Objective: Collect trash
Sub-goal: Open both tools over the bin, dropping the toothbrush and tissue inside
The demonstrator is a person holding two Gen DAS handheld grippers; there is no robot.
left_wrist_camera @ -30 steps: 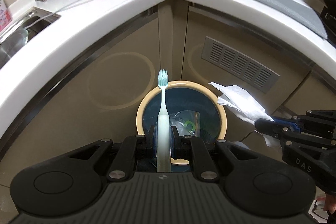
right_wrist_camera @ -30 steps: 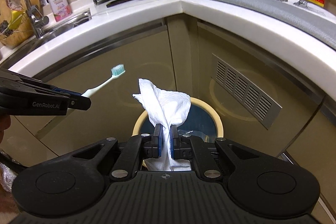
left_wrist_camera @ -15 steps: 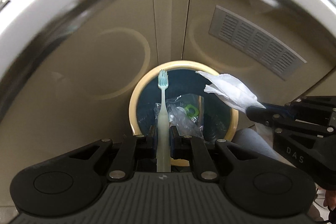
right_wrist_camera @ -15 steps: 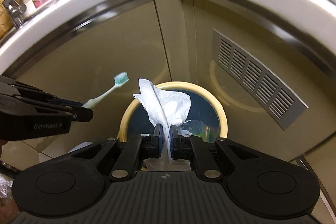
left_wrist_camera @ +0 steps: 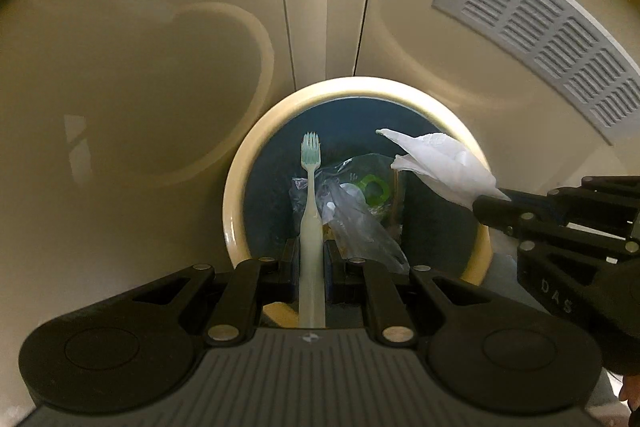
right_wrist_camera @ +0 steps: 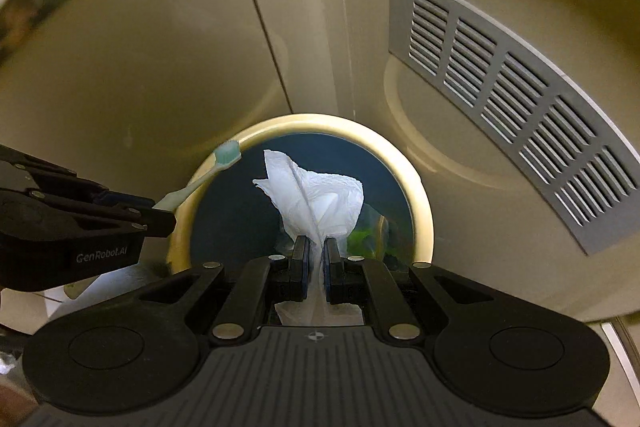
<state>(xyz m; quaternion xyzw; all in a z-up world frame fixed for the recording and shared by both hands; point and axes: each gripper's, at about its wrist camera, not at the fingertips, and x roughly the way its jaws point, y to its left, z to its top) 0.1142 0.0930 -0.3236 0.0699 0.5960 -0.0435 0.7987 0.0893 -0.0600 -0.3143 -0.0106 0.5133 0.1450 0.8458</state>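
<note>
- While your left gripper (left_wrist_camera: 312, 259) points steeply down, its jaws are clamped on the handle of a pale mint plastic toothbrush (left_wrist_camera: 310, 223), whose bristle head stands out ahead of the fingers over the bin's dark inside.
- Your right gripper (right_wrist_camera: 315, 259) is pinched tight on a crumpled white paper tissue (right_wrist_camera: 316, 195), which fans upward out of the pads and hangs above the bin's mouth.
- From the left wrist view, your right gripper comes in from the right edge with the tissue poking out over the rim; from the right wrist view, your left gripper comes in from the left with the toothbrush crossing the rim.
- Below both tools sits a round waste bin with a cream rim and dark blue liner (left_wrist_camera: 240, 187).
- Inside it lie a crumpled clear plastic bag (left_wrist_camera: 356, 223) and a wrapper with a green ring printed on it (left_wrist_camera: 374, 187).
- Behind the bin stand glossy beige cabinet doors (left_wrist_camera: 140, 67), meeting at a corner, and the right door carries a grey slatted vent grille (right_wrist_camera: 508, 83).
</note>
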